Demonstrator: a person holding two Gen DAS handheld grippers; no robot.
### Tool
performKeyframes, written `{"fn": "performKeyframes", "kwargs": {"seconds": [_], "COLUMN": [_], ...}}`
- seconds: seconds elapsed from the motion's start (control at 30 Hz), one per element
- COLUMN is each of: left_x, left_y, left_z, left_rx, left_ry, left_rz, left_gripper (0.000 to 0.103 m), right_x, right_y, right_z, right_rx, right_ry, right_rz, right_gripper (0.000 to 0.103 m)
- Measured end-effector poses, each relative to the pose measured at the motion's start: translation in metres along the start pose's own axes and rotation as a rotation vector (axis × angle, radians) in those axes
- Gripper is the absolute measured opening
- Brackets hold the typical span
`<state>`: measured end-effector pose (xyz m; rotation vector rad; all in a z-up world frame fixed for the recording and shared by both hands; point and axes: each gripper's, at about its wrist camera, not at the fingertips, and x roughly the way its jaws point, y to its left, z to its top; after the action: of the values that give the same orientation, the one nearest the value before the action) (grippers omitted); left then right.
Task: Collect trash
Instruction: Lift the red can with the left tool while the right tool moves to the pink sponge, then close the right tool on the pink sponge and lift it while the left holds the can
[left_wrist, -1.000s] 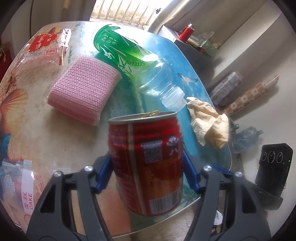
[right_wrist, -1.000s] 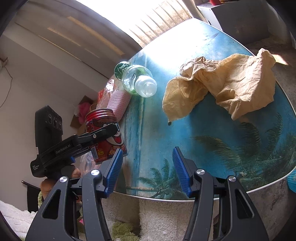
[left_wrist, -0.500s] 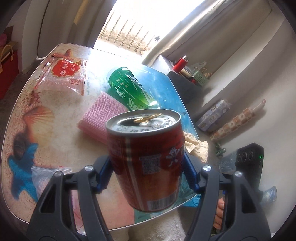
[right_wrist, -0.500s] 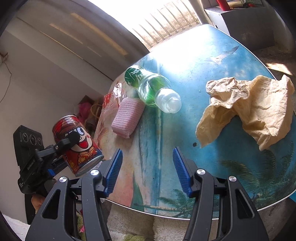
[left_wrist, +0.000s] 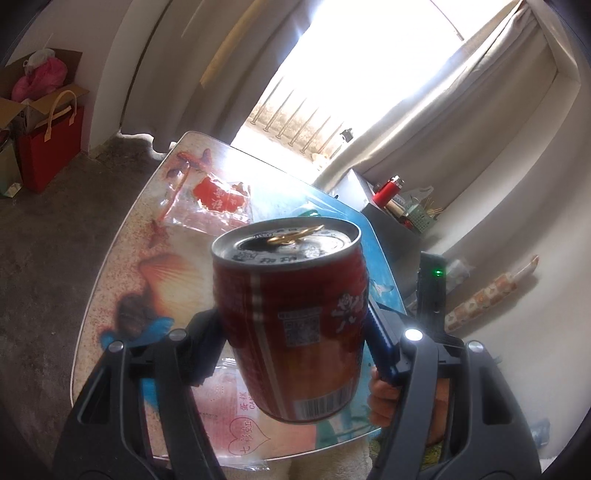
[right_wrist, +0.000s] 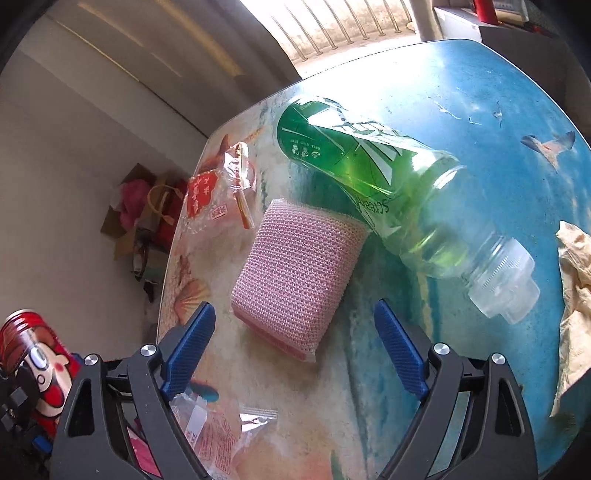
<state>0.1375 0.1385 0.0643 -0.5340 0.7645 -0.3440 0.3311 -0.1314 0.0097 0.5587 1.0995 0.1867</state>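
My left gripper (left_wrist: 295, 343) is shut on a red drink can (left_wrist: 295, 317) and holds it well above the near end of the table (left_wrist: 122, 266). The same can (right_wrist: 33, 354) shows at the far left of the right wrist view. My right gripper (right_wrist: 295, 350) is open and empty, just above the table, with a pink knitted sponge (right_wrist: 295, 273) in front of its jaws. A green plastic bottle (right_wrist: 388, 181) lies on its side beyond the sponge. A crumpled yellow paper (right_wrist: 572, 295) lies at the right edge.
A clear red-printed snack wrapper (left_wrist: 214, 201) lies at the table's far left, also in the right wrist view (right_wrist: 218, 188). A cake wrapper (right_wrist: 218, 439) lies at the near edge. Bags and boxes (left_wrist: 40, 122) stand on the floor. A side shelf holds a red flask (left_wrist: 386, 190).
My left gripper has lifted the can up and back from the table. My right gripper has moved left, from the yellow paper to the pink sponge, still open.
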Motion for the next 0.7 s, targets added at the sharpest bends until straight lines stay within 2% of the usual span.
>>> {"fn": "performKeyframes", "kwargs": {"seconds": [0.07, 0.2, 0.43, 0.57, 0.7], "left_x": [-0.003, -0.006, -0.001, 0.004, 0.007], "left_y": [0.008, 0.024, 0.037, 0.041, 0.041], "left_z": [0.001, 0.002, 0.001, 0.001, 0.001], "left_rx": [-0.015, -0.044, -0.064, -0.072, -0.075], "left_ry": [-0.004, -0.001, 0.009, 0.021, 0.030], "left_rz": [0.011, 0.026, 0.036, 0.033, 0.028], "left_gripper": [0.063, 0.063, 0.063, 0.063, 0.063], "right_x": [0.013, 0.036, 0.057, 0.051, 0.040], "right_y": [0.006, 0.019, 0.046, 0.052, 0.044], "right_z": [0.007, 0.017, 0.015, 0.006, -0.007], "right_rx": [0.013, -0.010, -0.184, -0.311, -0.379], "right_ry": [-0.006, -0.001, -0.016, -0.025, 0.015], "right_rz": [-0.083, -0.158, -0.298, -0.300, -0.276], "right_gripper": [0.088, 0.088, 0.090, 0.090, 0.083]}}
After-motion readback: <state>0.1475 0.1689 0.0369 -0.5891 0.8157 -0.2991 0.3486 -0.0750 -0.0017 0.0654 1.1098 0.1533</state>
